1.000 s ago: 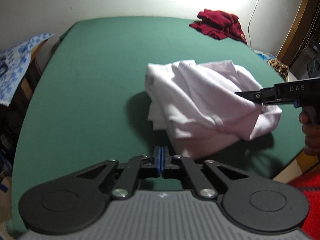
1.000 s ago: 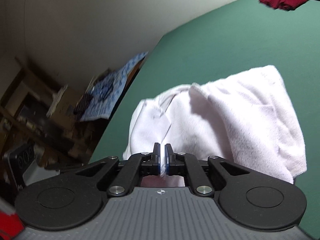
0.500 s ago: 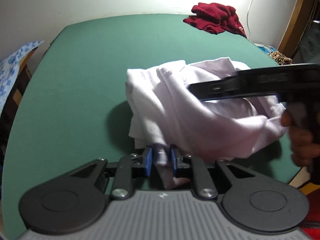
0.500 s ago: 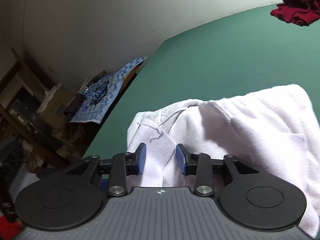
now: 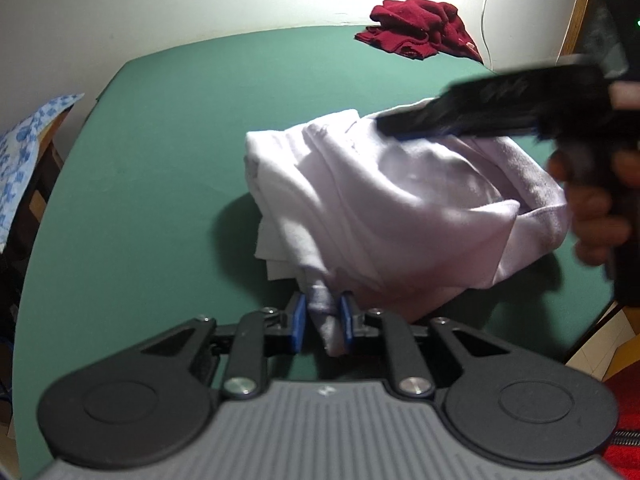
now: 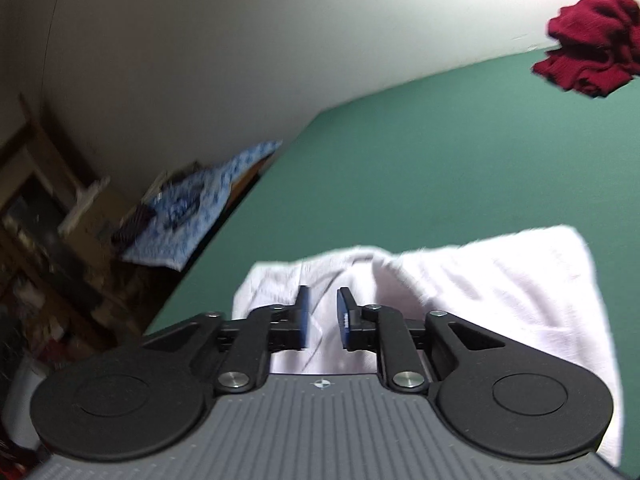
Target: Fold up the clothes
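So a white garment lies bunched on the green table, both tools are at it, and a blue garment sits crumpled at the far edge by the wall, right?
Nearly. The crumpled garment at the far edge is dark red, not blue; both wrist views show it. The rest holds: the white garment lies bunched on the green table, with the left tool and right tool at it.

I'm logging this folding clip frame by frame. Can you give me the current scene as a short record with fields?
surface: green table
garment in work: white garment, bunched in a heap, not flat
left gripper: jaws apart, a fold of the white garment between the pads, not visibly clamped
right gripper: jaws apart over the white garment's top; blurred in the left wrist view
other clothing: red garment, crumpled at the table's far edge by the wall
off the table: blue patterned cloth beside the table's left edge
fold status: no neat fold visible yet
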